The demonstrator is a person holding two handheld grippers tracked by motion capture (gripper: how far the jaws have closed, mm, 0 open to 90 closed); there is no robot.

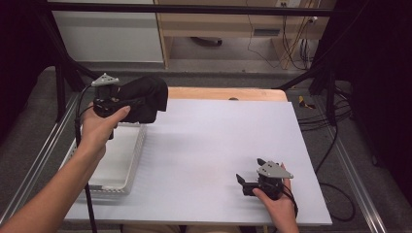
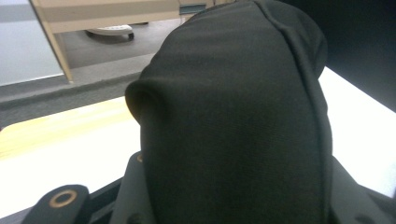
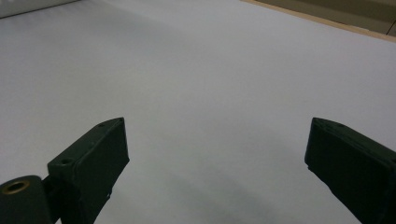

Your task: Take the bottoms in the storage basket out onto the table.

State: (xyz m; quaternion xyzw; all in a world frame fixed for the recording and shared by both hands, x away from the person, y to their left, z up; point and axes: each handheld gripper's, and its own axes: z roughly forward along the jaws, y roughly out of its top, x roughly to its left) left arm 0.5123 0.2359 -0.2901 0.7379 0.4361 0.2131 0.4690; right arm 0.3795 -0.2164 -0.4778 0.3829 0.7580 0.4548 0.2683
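**Black cloth up in the left gripper, right gripper idle**

The left gripper (image 1: 127, 103) is up off the table at the far left, jaws clamped on a bunched black cloth (image 1: 145, 98); the bundle hangs in the air above the far end of the white tray (image 1: 130, 170), near the table's wooden back edge; in the left gripper view the cloth (image 2: 233, 121) bulges up between the jaws, a seam running down its right side. Over on the near right, the right gripper (image 1: 248, 179) sits low on the white table sheet (image 1: 204, 145), well apart from the cloth; its jaws gape wide with only bare sheet between them in the right gripper view.
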